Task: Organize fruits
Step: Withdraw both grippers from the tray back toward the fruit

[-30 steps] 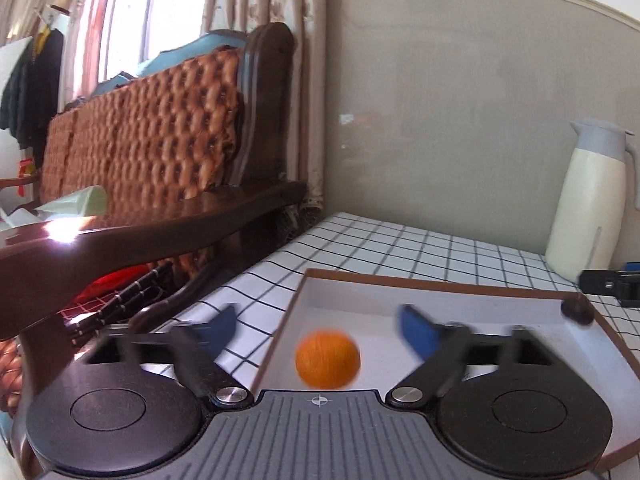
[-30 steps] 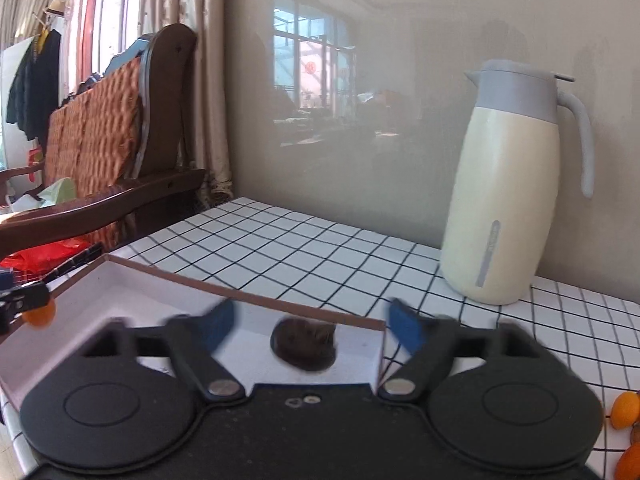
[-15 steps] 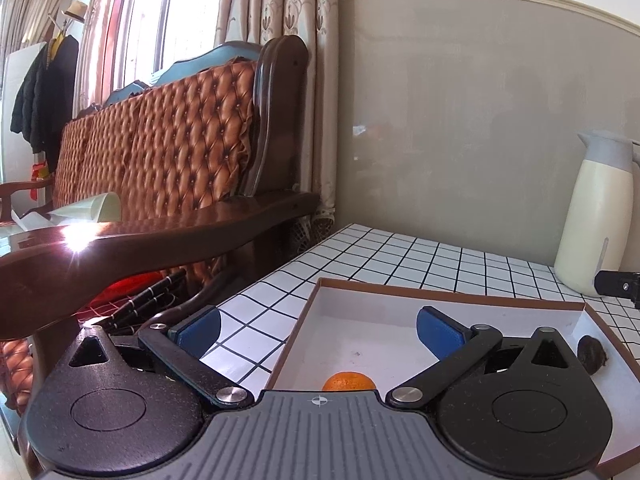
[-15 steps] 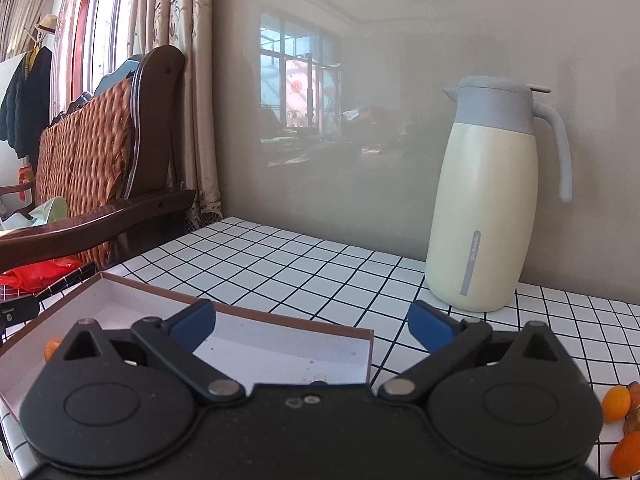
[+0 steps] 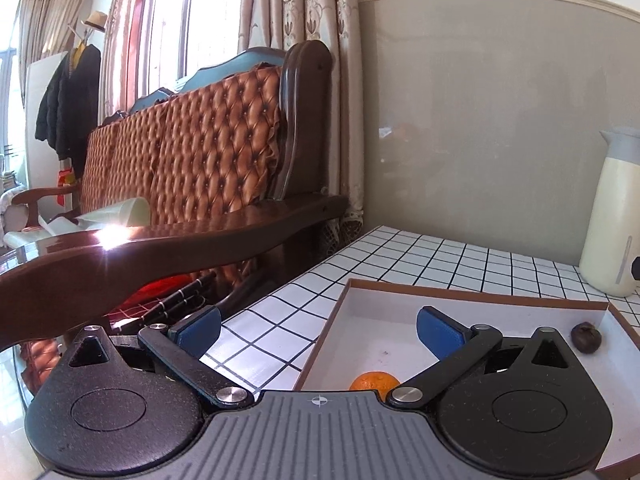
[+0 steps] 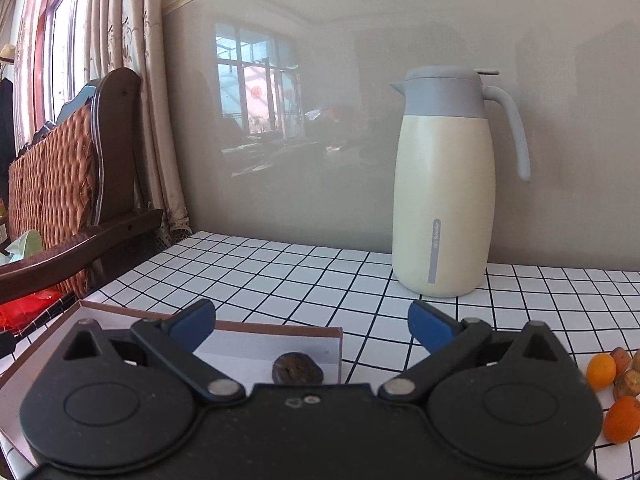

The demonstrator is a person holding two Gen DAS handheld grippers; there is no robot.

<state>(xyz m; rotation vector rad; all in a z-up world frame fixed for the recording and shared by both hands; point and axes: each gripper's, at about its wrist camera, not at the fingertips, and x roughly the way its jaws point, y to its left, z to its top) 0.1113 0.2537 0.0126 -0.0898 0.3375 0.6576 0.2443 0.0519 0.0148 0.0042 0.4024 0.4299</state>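
Fruits are split between two places. Inside the tray (image 5: 472, 294), a shallow rectangular box with a brown rim and a smooth white floor, lie two pieces: one orange fruit (image 5: 375, 383), round and finely dimpled, at the tray's near left corner, and one dark fruit (image 5: 586, 337), small, brown and wrinkled, at the tray's far right corner. The right wrist view shows the same dark fruit (image 6: 297, 369) just inside the tray's right wall (image 6: 280, 326).

Outstanding items: a loose cluster (image 6: 616, 384) of small orange and brownish pieces sits on the surface (image 6: 320, 272) well to the right of the tray, partly cut off by the frame edge, so the count cannot be confirmed.

Judgement: the task is at an early stage, with two pieces placed and several remaining.

Left tongs (image 5: 318, 326) are spread wide and empty, above the tray's left wall. Right tongs (image 6: 310, 322) are likewise spread wide and empty, above the tray's right wall.

Materials: the surface carries a glossy white covering with a black grid. Tong pads are blue on black linkages. A cream jug (image 6: 444, 196) with grey lid and handle stands upright behind the tray, near the wall.
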